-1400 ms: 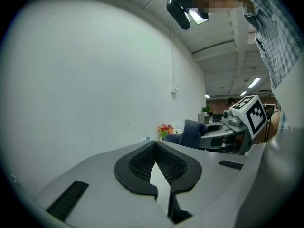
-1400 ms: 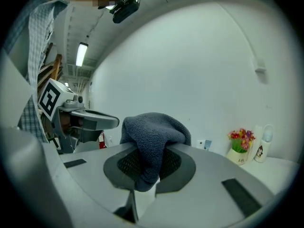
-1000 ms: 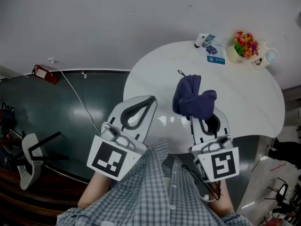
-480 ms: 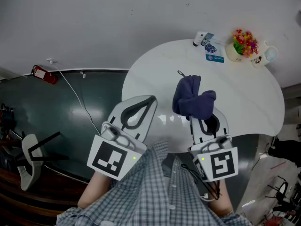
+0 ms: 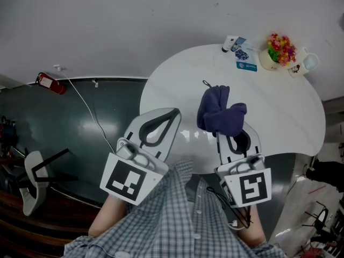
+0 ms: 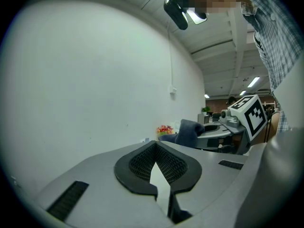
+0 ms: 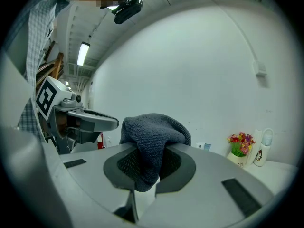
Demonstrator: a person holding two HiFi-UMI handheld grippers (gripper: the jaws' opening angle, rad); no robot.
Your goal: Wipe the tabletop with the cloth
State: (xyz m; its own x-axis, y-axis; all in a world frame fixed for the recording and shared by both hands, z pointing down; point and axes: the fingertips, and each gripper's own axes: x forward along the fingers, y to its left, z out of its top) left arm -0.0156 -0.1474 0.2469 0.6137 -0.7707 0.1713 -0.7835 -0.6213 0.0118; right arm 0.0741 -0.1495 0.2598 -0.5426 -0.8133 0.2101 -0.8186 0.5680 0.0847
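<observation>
A dark blue cloth (image 5: 219,112) hangs bunched over the round white tabletop (image 5: 279,112), and my right gripper (image 5: 232,127) is shut on its near end. In the right gripper view the cloth (image 7: 151,137) is pinched between the jaws and folds over them. My left gripper (image 5: 171,114) hovers at the table's near left edge, shut with nothing in it; its pads (image 6: 156,165) meet at the tips. In the left gripper view the cloth (image 6: 188,131) and the right gripper show to the right.
At the table's far side stand a pot of flowers (image 5: 277,52), a white mug (image 5: 304,65), a small tube (image 5: 230,45) and a blue card (image 5: 246,65). A red object (image 5: 49,84) and a cable lie on the dark floor at left. A chair (image 5: 33,181) stands lower left.
</observation>
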